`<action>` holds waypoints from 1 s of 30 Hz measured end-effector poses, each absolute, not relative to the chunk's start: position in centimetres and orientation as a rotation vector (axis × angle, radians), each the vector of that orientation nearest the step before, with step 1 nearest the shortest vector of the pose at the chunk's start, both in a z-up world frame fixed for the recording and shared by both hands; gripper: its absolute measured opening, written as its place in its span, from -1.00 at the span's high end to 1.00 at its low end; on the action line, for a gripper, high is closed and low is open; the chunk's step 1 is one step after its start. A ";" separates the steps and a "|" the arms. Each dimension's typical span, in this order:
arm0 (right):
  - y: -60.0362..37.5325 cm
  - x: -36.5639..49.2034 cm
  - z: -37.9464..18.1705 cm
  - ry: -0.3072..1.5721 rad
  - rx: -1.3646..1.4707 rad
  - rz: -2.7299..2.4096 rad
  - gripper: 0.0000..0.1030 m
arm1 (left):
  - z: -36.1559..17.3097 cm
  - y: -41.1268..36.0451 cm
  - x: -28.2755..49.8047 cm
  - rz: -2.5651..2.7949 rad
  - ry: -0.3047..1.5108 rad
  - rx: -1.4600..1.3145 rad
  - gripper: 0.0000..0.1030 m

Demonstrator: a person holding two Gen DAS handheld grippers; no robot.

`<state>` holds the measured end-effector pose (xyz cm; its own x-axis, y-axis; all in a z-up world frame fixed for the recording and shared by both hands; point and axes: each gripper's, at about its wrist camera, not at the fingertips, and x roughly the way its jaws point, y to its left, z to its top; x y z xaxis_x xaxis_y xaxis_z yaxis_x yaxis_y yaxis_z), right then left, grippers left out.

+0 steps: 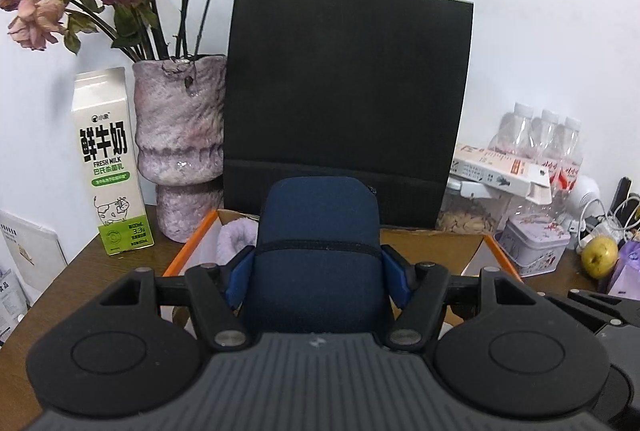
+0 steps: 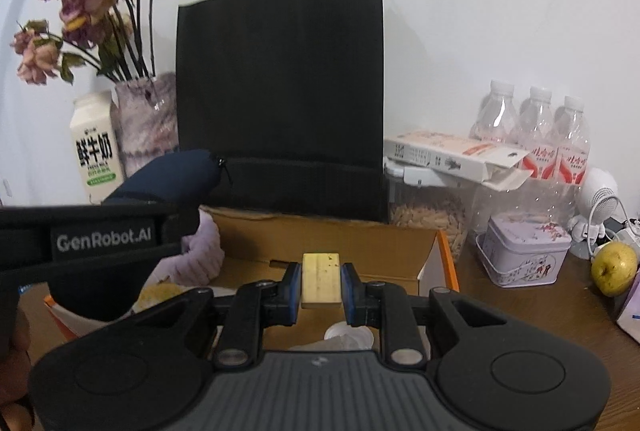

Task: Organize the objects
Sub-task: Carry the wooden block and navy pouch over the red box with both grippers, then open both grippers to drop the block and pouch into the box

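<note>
Nearest my left wrist lens, my left gripper (image 1: 318, 273) is standing about half open, its blue pads pressing both sides of a navy zip pouch (image 1: 318, 231), which is sitting upright between them over the near edge of a cardboard box (image 1: 432, 243) with orange flaps. My right gripper (image 2: 320, 289) is nearly closed and is pinching a small pale yellow block (image 2: 321, 281) above the same box (image 2: 360, 243).

The right wrist view is showing what the left cannot: the pouch (image 2: 172, 171) from its side, with the zip pull at its tip, and my left gripper's black body labelled GenRobot.AI crossing the left of the frame. It is also showing a lilac fluffy item (image 2: 202, 255) and a small clear cup (image 2: 346, 335) inside the box. The left view is showing only the fluffy item (image 1: 236, 235) there; the pouch is blocking most of the box interior.

A black paper bag (image 1: 348, 103) is standing directly behind the box, against the wall. To its left are standing a mottled vase (image 1: 180, 147) of dried roses and a milk carton (image 1: 110, 159). To its right I am noting three clear bottles (image 2: 532, 127), an open white carton (image 2: 452, 155) lying on a clear container, a lilac tin (image 2: 524, 251) and a yellow-green apple (image 2: 614, 269), all on the wooden table (image 1: 80, 291).
</note>
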<state>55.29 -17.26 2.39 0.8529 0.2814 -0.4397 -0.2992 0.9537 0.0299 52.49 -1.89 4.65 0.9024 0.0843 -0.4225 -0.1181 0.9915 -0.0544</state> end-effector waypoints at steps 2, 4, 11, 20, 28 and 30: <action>-17.3 55.6 2.1 0.467 -0.040 0.299 0.61 | 4.3 -2.0 52.8 0.102 0.444 -0.075 -0.29; -17.3 55.9 1.8 0.478 -0.036 0.299 0.61 | 4.0 -1.9 53.1 0.102 0.461 -0.079 -0.32; -17.2 56.1 1.4 0.491 -0.048 0.279 -1.00 | 4.1 -1.2 52.8 0.170 0.423 -0.104 -1.00; -17.5 56.1 1.6 0.503 -0.036 0.271 -1.00 | 4.1 -0.8 52.9 0.182 0.440 -0.117 -1.00; -17.5 55.3 2.4 0.486 -0.043 0.280 -1.00 | 4.7 -0.9 52.2 0.172 0.423 -0.135 -1.00; -17.5 55.0 2.8 0.478 -0.048 0.283 -1.00 | 4.9 -0.9 51.9 0.171 0.418 -0.141 -1.00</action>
<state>54.96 -17.46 2.77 0.8496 0.2570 -0.4605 -0.2794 0.9600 0.0203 51.87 -0.86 4.93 0.8997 0.1358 -0.4148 -0.1938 0.9758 -0.1010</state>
